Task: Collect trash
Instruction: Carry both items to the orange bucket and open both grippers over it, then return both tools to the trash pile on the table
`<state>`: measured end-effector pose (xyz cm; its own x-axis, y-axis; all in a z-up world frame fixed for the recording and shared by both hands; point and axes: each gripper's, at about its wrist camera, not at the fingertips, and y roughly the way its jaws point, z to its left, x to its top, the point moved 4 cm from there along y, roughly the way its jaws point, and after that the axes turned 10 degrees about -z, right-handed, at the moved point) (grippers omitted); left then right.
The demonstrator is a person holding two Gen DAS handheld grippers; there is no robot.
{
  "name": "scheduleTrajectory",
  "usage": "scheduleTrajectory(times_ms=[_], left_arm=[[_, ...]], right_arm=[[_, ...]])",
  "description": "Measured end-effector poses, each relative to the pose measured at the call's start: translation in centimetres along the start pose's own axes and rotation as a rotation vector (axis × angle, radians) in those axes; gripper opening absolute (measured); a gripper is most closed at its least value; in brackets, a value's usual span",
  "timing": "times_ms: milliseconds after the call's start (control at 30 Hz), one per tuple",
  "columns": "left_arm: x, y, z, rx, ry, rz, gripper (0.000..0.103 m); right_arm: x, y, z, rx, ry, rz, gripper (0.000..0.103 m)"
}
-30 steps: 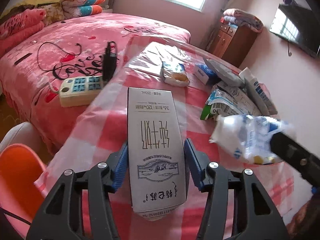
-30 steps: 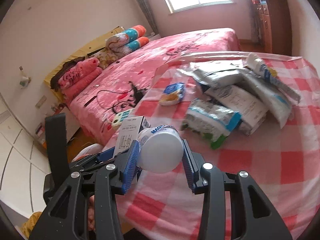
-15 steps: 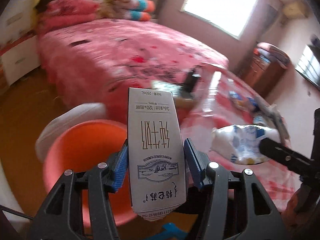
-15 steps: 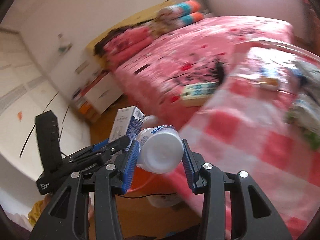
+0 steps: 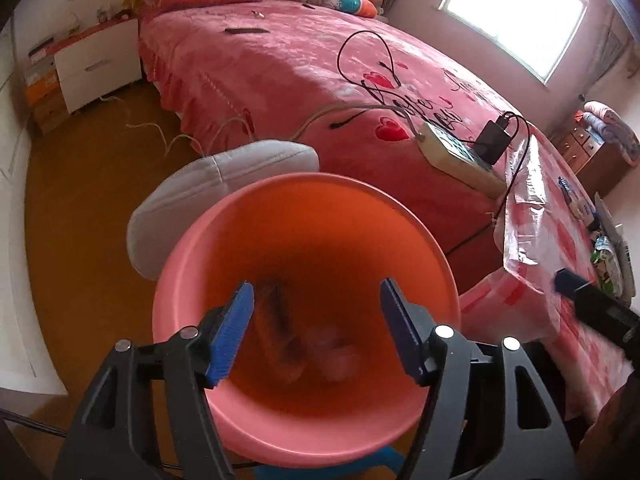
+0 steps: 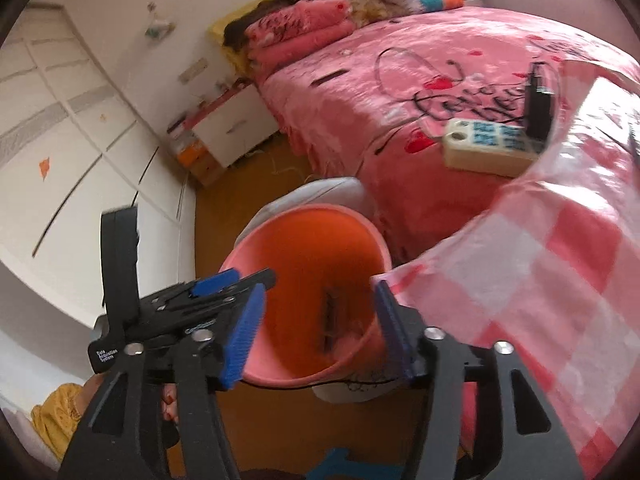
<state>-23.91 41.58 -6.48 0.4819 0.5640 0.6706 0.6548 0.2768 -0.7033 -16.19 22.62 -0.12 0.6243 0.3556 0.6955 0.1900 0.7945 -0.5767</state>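
An orange-pink plastic bin (image 5: 304,208) stands on the floor beside the bed. My left gripper (image 5: 316,292) hangs over its mouth, jaws opening, with nothing between the pads. Deep inside the bin lie a blurred milk carton (image 5: 276,332) and a pale white packet (image 5: 332,352). In the right wrist view my right gripper (image 6: 320,292) is also over the bin (image 6: 312,248), its jaws opening and empty. The left gripper (image 6: 240,280) shows at that view's left, over the bin's rim. A dark streak, the carton (image 6: 330,320), lies in the bin.
A white cushioned seat (image 5: 224,184) sits just behind the bin. The pink bed carries a power strip (image 5: 460,156) with cables. The table with a red-checked cloth (image 6: 560,280) is at the right, with more wrappers (image 5: 604,256) on it. A white bedside cabinet (image 5: 96,64) stands far left.
Both grippers swung from the table to above the bin. The left let go of the milk carton and the right let go of the white packet; both now lie in the bin.
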Motion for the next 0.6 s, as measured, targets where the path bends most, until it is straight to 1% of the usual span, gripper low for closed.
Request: scheduleTrajectory(times_ms=[67, 100, 133, 167, 200, 300, 333, 400, 533, 600], left_arm=[[0.4, -0.5, -0.8, 0.004, 0.017, -0.020, 0.069], [0.6, -0.7, -1.2, -0.002, 0.022, -0.026, 0.069], [0.8, -1.0, -2.0, -0.015, 0.037, -0.038, 0.071], [1.2, -1.5, -3.0, -0.028, 0.056, -0.056, 0.075], [1.4, -1.9, -3.7, -0.038, 0.069, -0.072, 0.077], [2.2, -3.8, -7.1, -0.097, 0.123, -0.140, 0.082], [2.4, -4.5, -8.4, -0.122, 0.142, -0.161, 0.082], [2.8, -5.8, -11.2, -0.172, 0.180, -0.198, 0.084], [3.0, -7.3, -15.8, -0.239, 0.236, -0.239, 0.086], [2.7, -7.8, -18.0, -0.268, 0.267, -0.252, 0.086]], right_arm=[[0.7, -1.6, -1.2, -0.016, 0.009, -0.055, 0.071], [1.2, -2.7, -1.9, -0.035, 0.010, -0.087, 0.075], [1.5, -3.6, -2.5, -0.050, 0.011, -0.110, 0.078], [1.9, -4.8, -3.2, -0.072, 0.012, -0.147, 0.081], [2.3, -5.9, -3.9, -0.087, 0.012, -0.184, 0.084], [3.3, -8.8, -5.4, -0.128, 0.002, -0.273, 0.090], [3.6, -10.0, -6.0, -0.147, -0.005, -0.307, 0.090], [4.0, -11.5, -6.8, -0.157, -0.016, -0.351, 0.090], [4.9, -15.4, -8.1, -0.186, -0.067, -0.437, 0.091], [5.4, -17.1, -8.8, -0.203, -0.086, -0.478, 0.094]])
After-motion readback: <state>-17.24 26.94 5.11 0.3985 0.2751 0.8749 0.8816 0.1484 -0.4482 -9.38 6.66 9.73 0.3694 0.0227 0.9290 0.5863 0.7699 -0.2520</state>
